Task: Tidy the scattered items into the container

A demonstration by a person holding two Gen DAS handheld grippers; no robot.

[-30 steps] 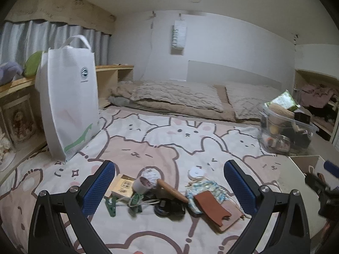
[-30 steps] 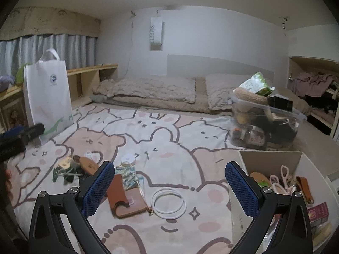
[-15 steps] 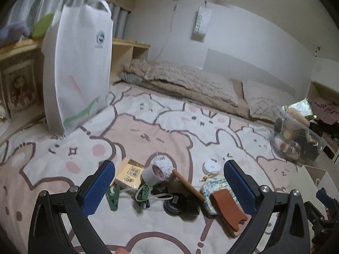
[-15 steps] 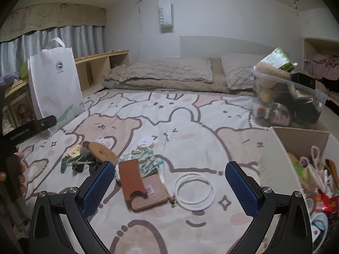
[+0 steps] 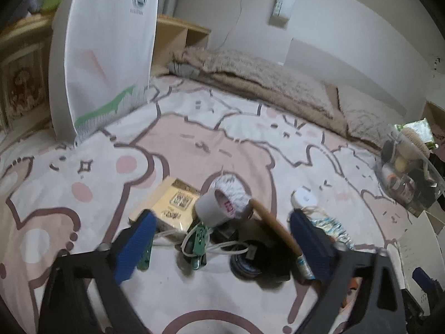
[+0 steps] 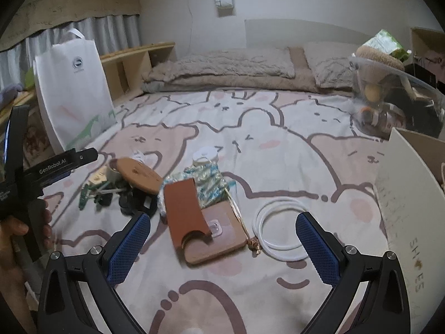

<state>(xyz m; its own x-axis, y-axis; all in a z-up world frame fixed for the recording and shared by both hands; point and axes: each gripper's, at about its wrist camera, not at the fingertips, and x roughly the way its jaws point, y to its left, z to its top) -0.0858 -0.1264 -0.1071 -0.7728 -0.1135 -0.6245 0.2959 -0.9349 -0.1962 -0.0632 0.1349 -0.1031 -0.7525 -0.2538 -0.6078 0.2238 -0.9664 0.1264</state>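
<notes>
Left tongs [image 5: 219, 246]: blue-padded, closing now but not yet on anything; the green plastic clips tied with white cord [image 5: 198, 240] and the round black item [image 5: 250, 258] lie between the pads, untouched.
Right tongs [image 6: 222, 246]: wide apart and empty, poised above the brown leather card sleeve on its tan board [image 6: 200, 222].
Scattered items: one loose heap on the bed, namely a flat gold-printed box [image 5: 172, 208], a small white cup with a pink-lettered lining [image 5: 219, 206], a wooden-handled brush [image 5: 275, 231], a blue-and-white patterned pouch [image 6: 205, 183], a small white round disc [image 6: 205, 153] and a white coiled ring [image 6: 278, 231] just right of the sleeve.
Container: white cardboard shoe box [image 6: 403, 208], at the right edge of the heap, near the ring; it looks partly filled, though its contents barely show.
Step in hand: approach for a first pick, as I judge it; both pairs of tongs are low over the heap.
Next move: left needs to settle on one piece, probably the clips, and pinch without snagging the cord on the cup.
Bed: cartoon bear bedspread [image 6: 278, 139] under everything.
Further off: white paper carrier bag [image 5: 105, 55] standing at the left; clear plastic tub of oddments [image 6: 395, 105] at the back right.
</notes>
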